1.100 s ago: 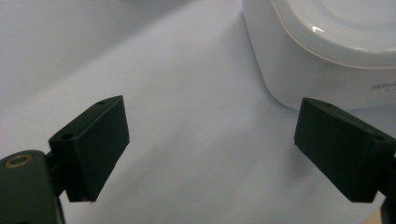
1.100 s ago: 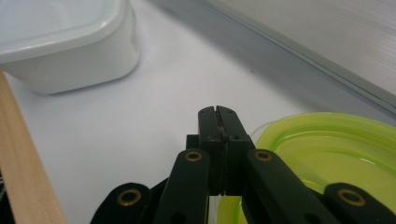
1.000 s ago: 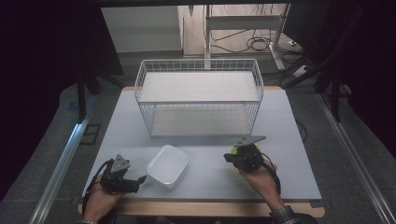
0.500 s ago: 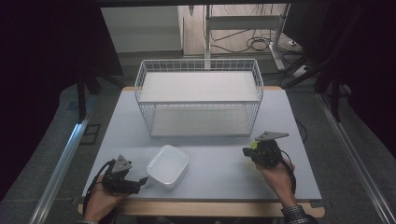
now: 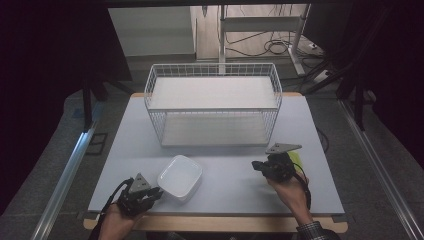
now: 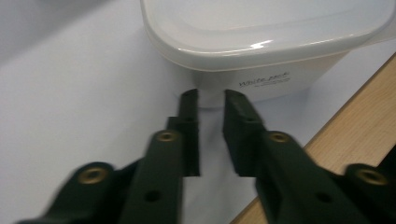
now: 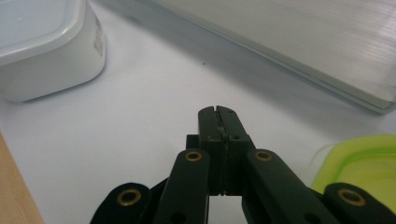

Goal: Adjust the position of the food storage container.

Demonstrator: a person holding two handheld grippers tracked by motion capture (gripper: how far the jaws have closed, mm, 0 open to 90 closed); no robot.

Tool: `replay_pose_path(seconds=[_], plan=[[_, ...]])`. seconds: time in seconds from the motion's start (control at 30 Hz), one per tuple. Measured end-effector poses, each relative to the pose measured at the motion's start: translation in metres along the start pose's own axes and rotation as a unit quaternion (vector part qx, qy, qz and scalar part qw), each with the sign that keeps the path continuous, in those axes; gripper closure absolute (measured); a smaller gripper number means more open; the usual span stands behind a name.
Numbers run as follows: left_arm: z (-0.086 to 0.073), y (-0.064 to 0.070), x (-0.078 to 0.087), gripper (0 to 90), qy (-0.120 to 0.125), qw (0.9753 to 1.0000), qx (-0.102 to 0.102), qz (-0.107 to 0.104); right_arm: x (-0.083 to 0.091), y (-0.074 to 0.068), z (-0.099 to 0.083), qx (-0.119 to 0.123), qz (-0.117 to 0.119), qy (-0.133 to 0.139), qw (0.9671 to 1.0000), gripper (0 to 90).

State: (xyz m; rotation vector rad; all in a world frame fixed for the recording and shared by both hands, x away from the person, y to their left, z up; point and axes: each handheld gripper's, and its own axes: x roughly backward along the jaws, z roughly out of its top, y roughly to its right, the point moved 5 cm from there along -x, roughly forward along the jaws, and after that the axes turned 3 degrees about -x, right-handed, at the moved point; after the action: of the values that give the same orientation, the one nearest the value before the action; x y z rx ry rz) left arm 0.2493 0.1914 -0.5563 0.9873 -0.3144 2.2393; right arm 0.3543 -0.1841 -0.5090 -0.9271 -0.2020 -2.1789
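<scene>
Overhead, the high view shows a white counter carrying a wire basket at its far side and a white plastic tub near the front edge. The left gripper sits just beside the tub's near left corner, held by a hand. The right gripper rests well apart from the tub, toward the right, in the other hand, with a green lid just behind it.

Along the left gripper view, the left gripper has its jaws slightly parted, holding nothing, their tips close to the tub wall; whether they touch it cannot be told. The counter's wooden edge runs at lower right.

Along the right gripper view, the right gripper has its jaws pressed together and empty, above bare counter. The tub lies at upper left, the green lid at lower right, the basket's base beyond.
</scene>
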Motion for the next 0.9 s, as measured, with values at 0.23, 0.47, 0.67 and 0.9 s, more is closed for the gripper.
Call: replay_pose_path(seconds=[0.23, 0.47, 0.67, 0.9], plan=[[0.003, -0.006, -0.006, 89.8, 0.004, 0.9991, 0.037, -0.021, -0.004, -0.005, 0.002, 0.012, -0.001, 0.002, 0.9999, 90.0], [0.017, -0.006, -0.023, 89.8, 0.0, 0.9993, 0.036, -0.011, -0.004, -0.009, 0.005, 0.024, 0.01, 0.02, 0.9995, 90.0], [0.028, -0.014, -0.033, 89.8, 0.012, 0.9986, 0.051, -0.007, -0.006, -0.013, 0.006, 0.033, 0.013, 0.018, 0.9992, 90.0], [0.033, -0.027, -0.042, 89.7, 0.013, 0.9976, 0.067, 0.003, -0.019, -0.018, 0.009, 0.054, -0.006, 0.007, 0.9985, 90.0]])
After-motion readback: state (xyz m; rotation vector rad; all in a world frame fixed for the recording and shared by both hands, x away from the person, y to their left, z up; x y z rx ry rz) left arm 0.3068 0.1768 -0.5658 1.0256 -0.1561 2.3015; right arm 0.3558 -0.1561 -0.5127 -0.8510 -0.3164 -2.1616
